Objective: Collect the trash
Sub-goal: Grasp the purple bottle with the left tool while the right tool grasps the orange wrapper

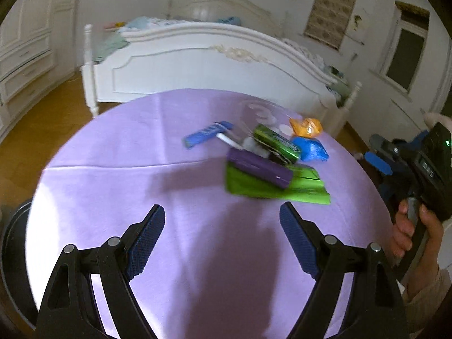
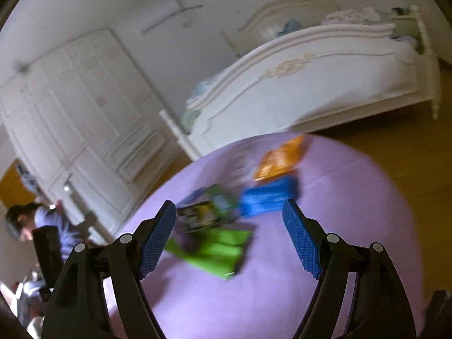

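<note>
Where trash [image 1: 271,158] clusters, white bed [image 1: 203,67] stands behind table [image 1: 113,169].

no readable txt on any wrapper [image 1: 275,141] (print too blurred).

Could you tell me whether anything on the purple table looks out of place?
Yes: wrappers and boxes lie heaped off-centre on the tablecloth, a purple box askew across a green packet, orange wrapper crumpled behind.

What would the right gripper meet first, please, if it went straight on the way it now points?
Probably the flat green packet, which lies nearest between the open jaws of the right gripper on the purple tablecloth; blur and unclear depth make this uncertain.
</note>
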A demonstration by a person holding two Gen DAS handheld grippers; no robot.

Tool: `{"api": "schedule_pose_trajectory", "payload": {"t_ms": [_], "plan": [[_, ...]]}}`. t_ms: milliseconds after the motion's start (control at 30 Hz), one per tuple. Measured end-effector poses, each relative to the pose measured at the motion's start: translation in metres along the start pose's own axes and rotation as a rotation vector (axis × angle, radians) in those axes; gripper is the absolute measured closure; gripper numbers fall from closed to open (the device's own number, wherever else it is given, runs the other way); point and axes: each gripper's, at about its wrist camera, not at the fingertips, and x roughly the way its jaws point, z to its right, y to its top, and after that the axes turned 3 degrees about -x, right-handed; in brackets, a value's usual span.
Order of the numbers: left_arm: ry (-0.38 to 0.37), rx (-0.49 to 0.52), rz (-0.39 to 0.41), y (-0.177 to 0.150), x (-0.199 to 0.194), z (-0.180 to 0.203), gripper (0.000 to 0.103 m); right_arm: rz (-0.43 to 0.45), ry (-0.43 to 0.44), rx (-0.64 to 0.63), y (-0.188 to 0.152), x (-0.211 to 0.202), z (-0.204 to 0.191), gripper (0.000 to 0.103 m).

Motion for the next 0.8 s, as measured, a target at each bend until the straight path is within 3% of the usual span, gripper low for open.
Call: {"api": "schedule_pose_trajectory", "payload": {"t_ms": [133, 300, 400, 533, 600, 667, 800], "plan": [[-0.015, 0.005, -0.032, 0.011, 0.018, 0.016, 0.02, -0.015, -0.091, -0.011, 0.024, 0.025, 0.014, 0.026], [-0.018, 0.055, -0.034, 0.026, 0.038, 0.037, 0.02, -0.129, -0.167, -0.079, 0.058, 0.095, 0.021, 0.026], [0.047, 0.124, -0.038, 0.031, 0.054, 0.045, 0.009, -0.215, -0.225, -0.137, 0.064, 0.135, 0.017, 0.026], [0.111, 0.173, -0.077, 0.036, 0.072, 0.048, 0.008, -0.273, -0.286, -0.209, 0.048, 0.166, 0.007, 0.028], [0.108, 0.199, -0.086, 0.037, 0.077, 0.052, 0.006, -0.246, -0.314, -0.258, 0.042, 0.165, 0.002, 0.043], [0.107, 0.222, -0.082, 0.039, 0.078, 0.055, 0.005, -0.249, -0.269, -0.261, 0.039, 0.167, 0.001, 0.065], [0.097, 0.2, -0.09, 0.045, 0.082, 0.055, 0.006, -0.227, -0.206, -0.245, 0.036, 0.161, 0.001, 0.067]]}}
